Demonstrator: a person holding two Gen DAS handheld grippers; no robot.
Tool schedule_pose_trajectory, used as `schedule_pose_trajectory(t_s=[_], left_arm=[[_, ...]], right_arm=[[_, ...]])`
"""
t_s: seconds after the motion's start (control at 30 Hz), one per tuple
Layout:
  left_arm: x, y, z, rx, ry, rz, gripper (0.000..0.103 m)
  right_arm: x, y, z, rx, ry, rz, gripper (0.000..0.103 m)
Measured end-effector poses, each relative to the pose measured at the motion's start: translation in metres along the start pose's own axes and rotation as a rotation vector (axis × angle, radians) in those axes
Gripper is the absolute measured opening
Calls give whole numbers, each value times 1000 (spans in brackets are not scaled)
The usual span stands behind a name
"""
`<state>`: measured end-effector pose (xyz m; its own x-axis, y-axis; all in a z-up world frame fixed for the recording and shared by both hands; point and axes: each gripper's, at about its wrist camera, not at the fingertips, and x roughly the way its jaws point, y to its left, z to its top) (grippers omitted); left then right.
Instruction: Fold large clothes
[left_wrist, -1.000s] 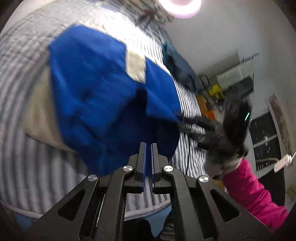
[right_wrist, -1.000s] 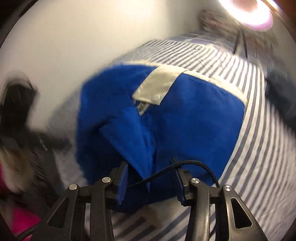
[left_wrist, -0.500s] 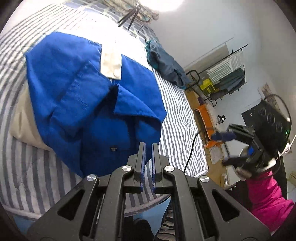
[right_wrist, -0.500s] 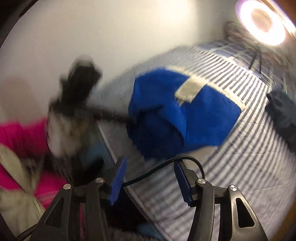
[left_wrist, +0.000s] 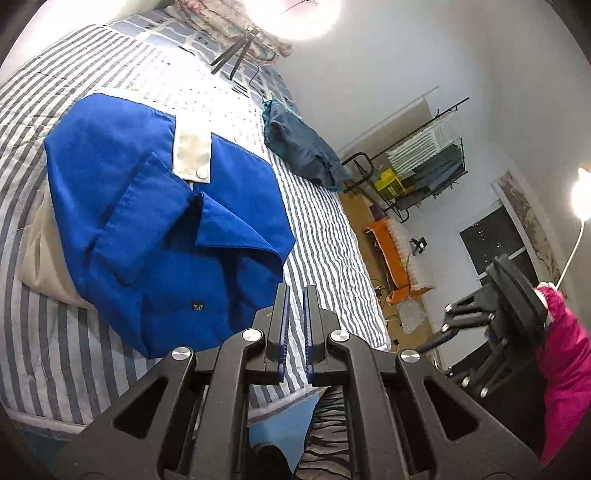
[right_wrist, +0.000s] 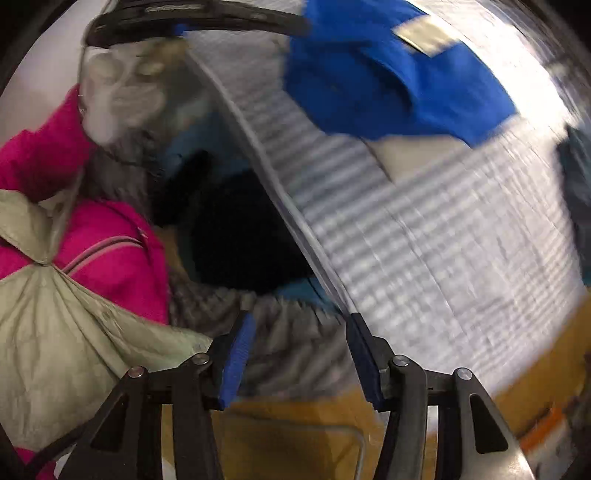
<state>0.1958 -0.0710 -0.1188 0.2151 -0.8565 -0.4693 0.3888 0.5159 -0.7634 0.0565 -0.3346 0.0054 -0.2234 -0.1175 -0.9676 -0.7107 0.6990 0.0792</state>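
Note:
A blue jacket (left_wrist: 166, 221) with a white placket (left_wrist: 192, 155) and a beige lining lies folded over on the striped bed (left_wrist: 325, 240). My left gripper (left_wrist: 294, 295) hovers above the bed's near edge, just clear of the jacket's hem, shut with nothing between its pads. My right gripper (right_wrist: 299, 332) is open and empty and points steeply down past the bed's edge. The jacket (right_wrist: 388, 92) is blurred at the top of that view. In the left wrist view the right gripper (left_wrist: 443, 323) hangs off the bed at the right, held by a hand in a pink sleeve (left_wrist: 565, 369).
A dark teal garment (left_wrist: 303, 147) is heaped at the bed's far side. A tripod (left_wrist: 236, 55) with a ring light stands at the head of the bed. Beyond the bed are a clothes rack (left_wrist: 424, 158) and an orange object (left_wrist: 391, 254) on the floor.
The right gripper has let go of the jacket's folded flap, pulled back off the bed and tipped downward. The left gripper has risen slightly. The jacket lies still.

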Motion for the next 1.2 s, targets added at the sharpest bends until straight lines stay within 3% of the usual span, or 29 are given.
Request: schedule_pose_trajectory(t_s=[0.1,0.27,0.3,0.37,0.47,0.57,0.7,0.9,1.2], left_arm=[[-2,4,1,-9,-6,-9,3],[-6,11,4,-33,-26,0,3],[-7,13,5,-34,-29,7,3],[-9,15,5,-27,-38,32,3],[-12,20,4,-29,-39,57,3],[-10,27,4,-41,-33,80,3],[8,32,-4,-40,8,110,3],[43,37,-16,-33,72,152,3],[70,52,-18,-75,96,170,3]], right_arm=[[-37,-5,-4,32,-98,-155,54],[-86,-17,4,103,-383,-420,63],[-92,-20,6,117,-483,-480,65],[-96,-22,13,114,-621,-550,66],[-93,-30,33,106,-750,-537,72],[-75,-43,57,92,-766,-455,68],[-30,-60,99,6,-658,-350,39],[16,-60,129,-80,-647,-199,39],[63,-59,161,-180,-607,-230,39]])
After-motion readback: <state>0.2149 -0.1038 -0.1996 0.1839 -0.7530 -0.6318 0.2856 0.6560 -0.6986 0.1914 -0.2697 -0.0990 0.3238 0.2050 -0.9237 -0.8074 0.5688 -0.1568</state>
